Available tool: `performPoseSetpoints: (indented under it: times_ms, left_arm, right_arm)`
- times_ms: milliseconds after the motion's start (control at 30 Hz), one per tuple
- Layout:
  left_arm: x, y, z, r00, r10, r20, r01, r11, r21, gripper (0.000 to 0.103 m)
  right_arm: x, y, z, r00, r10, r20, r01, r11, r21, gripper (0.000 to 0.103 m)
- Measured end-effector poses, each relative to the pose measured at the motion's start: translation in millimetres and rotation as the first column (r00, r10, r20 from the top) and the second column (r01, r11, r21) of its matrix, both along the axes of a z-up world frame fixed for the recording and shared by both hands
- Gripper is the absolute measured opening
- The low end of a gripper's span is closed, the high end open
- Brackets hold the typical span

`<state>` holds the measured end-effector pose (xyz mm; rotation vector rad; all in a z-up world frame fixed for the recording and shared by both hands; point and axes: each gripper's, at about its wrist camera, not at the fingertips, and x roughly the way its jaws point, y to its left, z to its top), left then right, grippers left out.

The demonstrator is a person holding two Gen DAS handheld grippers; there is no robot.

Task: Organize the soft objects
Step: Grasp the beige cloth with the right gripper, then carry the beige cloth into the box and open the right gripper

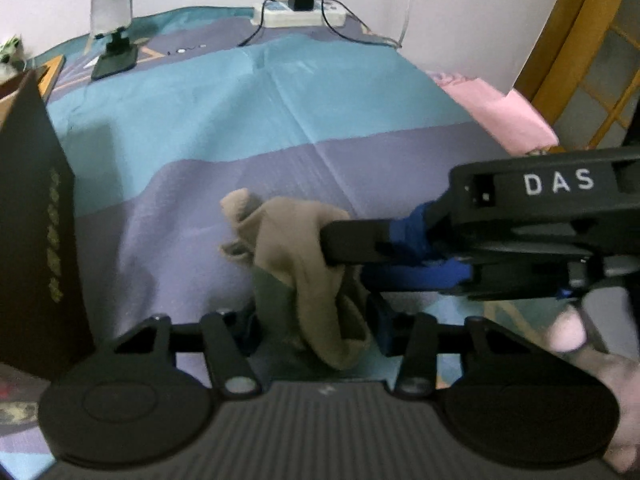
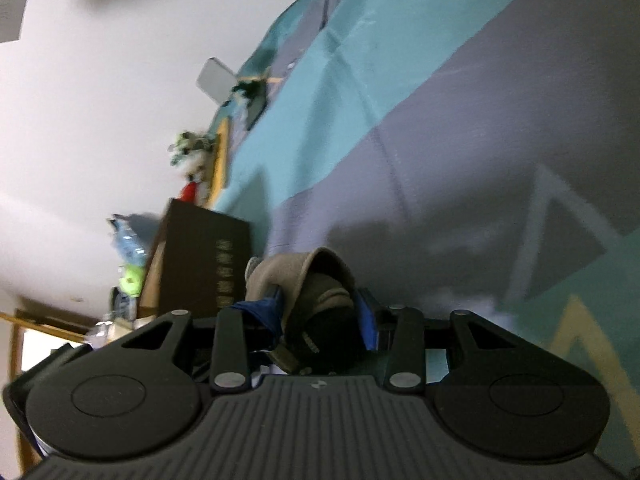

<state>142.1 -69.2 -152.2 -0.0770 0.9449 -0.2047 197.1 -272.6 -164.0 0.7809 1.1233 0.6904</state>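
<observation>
A tan sock (image 1: 288, 240) hangs crumpled just above the striped teal and purple cloth (image 1: 240, 128). My right gripper (image 1: 340, 258) reaches in from the right, its blue-taped fingers (image 1: 412, 232) shut on the sock's upper part. The sock's lower end drops between the fingers of my left gripper (image 1: 314, 328), which press on it from both sides. In the right wrist view, the same sock (image 2: 304, 268) is bunched up between the fingers of the right gripper (image 2: 316, 320), with its dark opening facing the camera.
A tall dark box (image 1: 36, 220) stands at the left edge of the cloth. A power strip with a charger (image 1: 298, 14) and a small mirror on a stand (image 1: 114, 36) sit along the back wall. A pink cloth (image 1: 504, 112) lies at the right. A person's hand (image 1: 600, 360) holds the right gripper.
</observation>
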Motion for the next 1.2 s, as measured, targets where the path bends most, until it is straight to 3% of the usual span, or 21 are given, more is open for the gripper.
performPoseSetpoints:
  times_ms: [300,467,600,800,867,967,1200]
  left_arm:
    - [-33.0,32.8,53.1,0.99,0.035,0.137,-0.032,0.999,-0.02,0.047]
    - [-55.1,79.1,94.6,0.965,0.1,0.241,-0.09,0.995,-0.052,0.047]
    - [-71.7,120.2,113.1,0.942,0.155,0.299,-0.143,0.988,-0.06,0.052]
    - [-80.1,183.9,106.3,0.929,0.243,0.279,-0.24,0.97,-0.045,0.057]
    - [-80.8,203.6,98.3,0.931,0.262,0.253,-0.26,0.965,-0.044,0.066]
    - [-78.4,229.9,82.3,0.933,0.29,0.214,-0.288,0.957,-0.042,0.068]
    - [-84.1,277.3,62.3,0.925,0.347,0.154,-0.346,0.938,-0.031,0.075]
  right_arm:
    - [-13.8,42.8,64.0,0.975,0.065,0.211,-0.084,0.993,0.082,0.024]
    - [-25.0,90.0,98.0,0.937,0.11,0.331,-0.152,0.983,0.102,0.025]
    - [-28.8,136.7,101.7,0.927,0.149,0.345,-0.192,0.977,0.094,0.025]
    - [-33.3,206.1,83.2,0.928,0.195,0.316,-0.22,0.975,0.043,0.025]
    - [-35.6,226.8,75.3,0.93,0.214,0.299,-0.228,0.974,0.01,0.025]
    - [-36.9,253.0,66.6,0.93,0.234,0.284,-0.23,0.972,-0.046,0.025]
    - [-50.5,268.7,69.4,0.927,0.21,0.311,-0.183,0.977,-0.113,0.025]
